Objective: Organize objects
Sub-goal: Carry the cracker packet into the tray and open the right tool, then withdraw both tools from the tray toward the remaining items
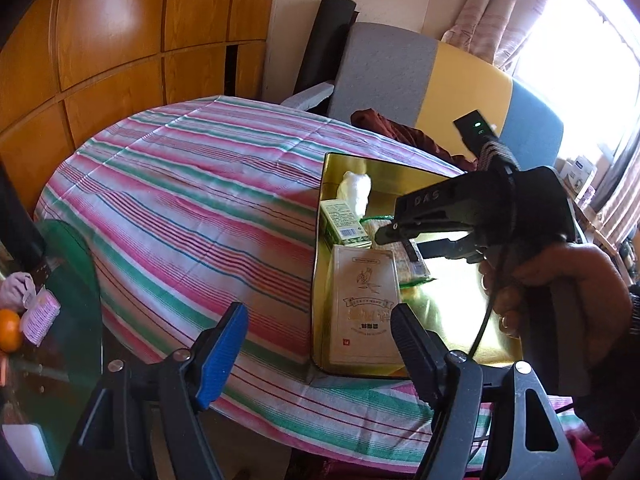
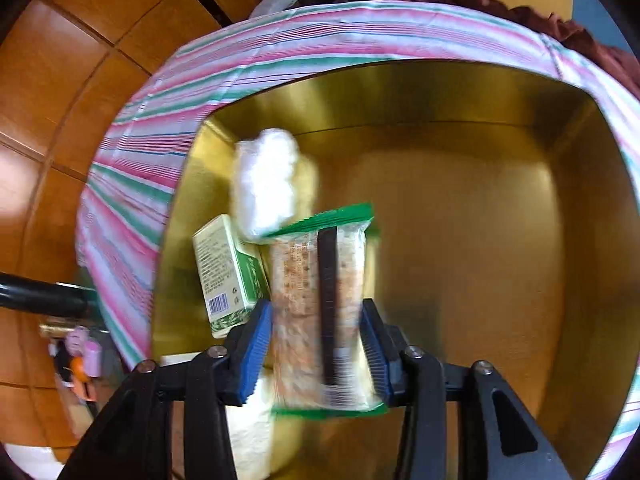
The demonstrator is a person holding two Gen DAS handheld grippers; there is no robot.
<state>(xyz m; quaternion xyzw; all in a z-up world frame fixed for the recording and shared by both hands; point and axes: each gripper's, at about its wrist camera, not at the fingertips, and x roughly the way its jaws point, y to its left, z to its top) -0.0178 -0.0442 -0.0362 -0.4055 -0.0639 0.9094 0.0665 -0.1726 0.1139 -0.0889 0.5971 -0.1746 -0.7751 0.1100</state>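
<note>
R gripper (image 2: pixel 318 350) pads flank the green-edged clear snack pkt (image 2: pixel 316 300) over gold tin (image 2: pixel 460 92) w/ jaws narrow; light, crinkly, slippery, so grip mid-body; L gripper (image 1: pixel 320 344) wide, empty

1. Gold tin tray (image 2: pixel 460 92) sits open on the striped tabletop.
2. Clear snack packet (image 2: pixel 316 304) with green crimped ends and a black stripe lies lengthwise between the right claw's (image 2: pixel 318 350) blue pads.
3. Green-white carton (image 2: pixel 224 276) lies tilted beside it.
4. White crinkled bag (image 2: pixel 266 180) lies behind the carton.
5. Beige flat box (image 1: pixel 366 308) lies along the tray's left wall.
</note>
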